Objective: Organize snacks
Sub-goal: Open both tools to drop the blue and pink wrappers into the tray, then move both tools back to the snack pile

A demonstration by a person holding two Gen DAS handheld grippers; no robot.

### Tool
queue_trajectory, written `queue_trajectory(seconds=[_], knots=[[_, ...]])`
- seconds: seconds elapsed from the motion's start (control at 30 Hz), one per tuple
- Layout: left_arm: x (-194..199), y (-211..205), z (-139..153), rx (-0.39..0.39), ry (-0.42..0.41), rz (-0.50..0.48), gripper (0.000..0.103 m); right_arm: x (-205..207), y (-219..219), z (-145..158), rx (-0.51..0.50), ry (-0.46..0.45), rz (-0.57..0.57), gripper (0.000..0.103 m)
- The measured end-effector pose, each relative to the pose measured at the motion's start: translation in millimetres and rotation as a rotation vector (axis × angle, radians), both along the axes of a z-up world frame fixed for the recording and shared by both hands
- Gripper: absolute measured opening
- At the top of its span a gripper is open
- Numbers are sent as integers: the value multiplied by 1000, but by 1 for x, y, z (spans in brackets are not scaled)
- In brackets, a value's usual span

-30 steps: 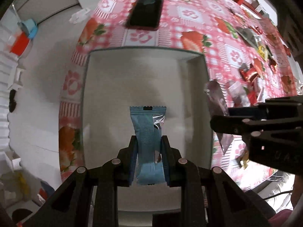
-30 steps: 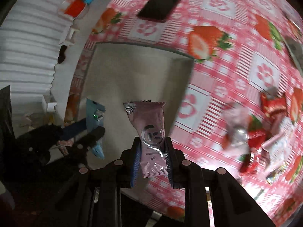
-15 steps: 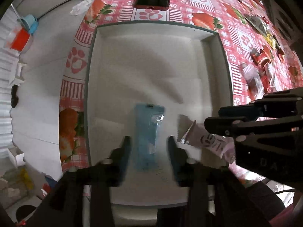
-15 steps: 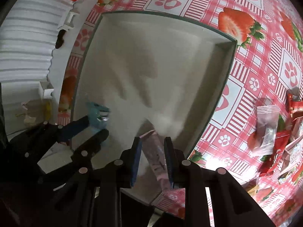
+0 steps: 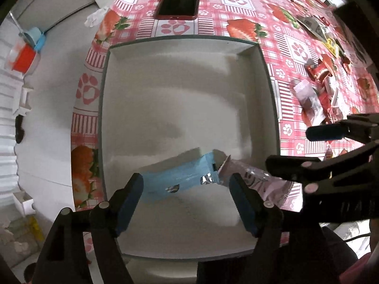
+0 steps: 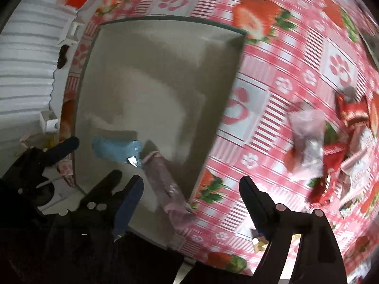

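Left wrist view: my left tongs [image 5: 187,198] hang spread wide over the near end of the tray [image 5: 270,90], gripping nothing.
Blue pack [image 5: 180,178]: lies flat on the tray floor between my left fingers, touched by neither.
Pink pack [image 5: 258,182]: just beside the blue pack, end to end with it; its other end reaches the tray's right wall.
Right tongs [image 6: 191,203]: parted wide and empty, above the tray's near right corner.
Right wrist view: pink pack [image 6: 165,179] lies aslant, its near end draped over the tray rim [image 6: 208,137] onto the surface [image 6: 284,47]; blue pack [image 6: 113,149] lies to its left.
Loose snacks [image 6: 331,146]: a heap of red and pale wrappers on the surface, well apart from the tray.
Phone [image 5: 180,1]: on the surface beyond the tray's far wall.
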State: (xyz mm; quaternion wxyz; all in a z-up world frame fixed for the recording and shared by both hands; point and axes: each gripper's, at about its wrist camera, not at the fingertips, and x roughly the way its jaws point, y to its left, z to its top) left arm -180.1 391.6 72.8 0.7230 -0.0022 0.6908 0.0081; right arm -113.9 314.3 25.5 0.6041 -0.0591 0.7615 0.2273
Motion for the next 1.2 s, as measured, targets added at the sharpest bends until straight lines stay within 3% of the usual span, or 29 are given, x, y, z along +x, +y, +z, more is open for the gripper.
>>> queue_trajectory(seconds=[0.13, 0.2, 0.6, 1.2], knots=[[3, -13, 5, 9, -4, -20, 78, 0, -21, -3, -28, 15, -51, 84], [5, -18, 7, 14, -8, -29, 78, 0, -33, -3, -47, 17, -67, 103], [17, -33, 9, 32, -18, -86, 79, -18, -105, -15, -78, 60, -238, 103], [22, -120, 5, 8, -6, -282, 79, -46, -234, -42, -155, 156, -496, 103]])
